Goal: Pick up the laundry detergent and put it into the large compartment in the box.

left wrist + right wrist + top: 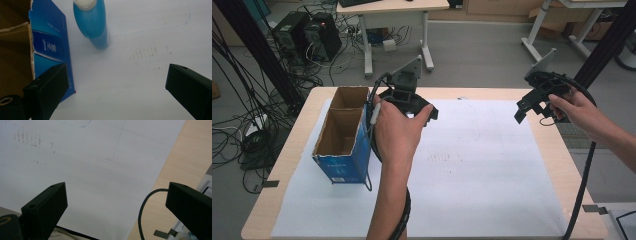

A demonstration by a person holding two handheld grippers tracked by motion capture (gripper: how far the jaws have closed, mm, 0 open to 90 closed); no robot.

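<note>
I am holding my left gripper (117, 82) with jaws wide apart above the white paper (140, 37), near the blue bottle (93, 23) standing beside the blue box (343, 145). My right gripper (116, 205) is also hovering with jaws apart.

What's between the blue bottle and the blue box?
Only bare white paper. In the left gripper view, the blue bottle stands just beside the blue box, with a narrow strip of paper showing between them.

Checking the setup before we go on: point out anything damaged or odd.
The blue cardboard box has a ragged, torn top edge and stands open. The white paper sheet carries grey smudges and faint pen lines. The blue plastic bottle stands upright, intact.
</note>
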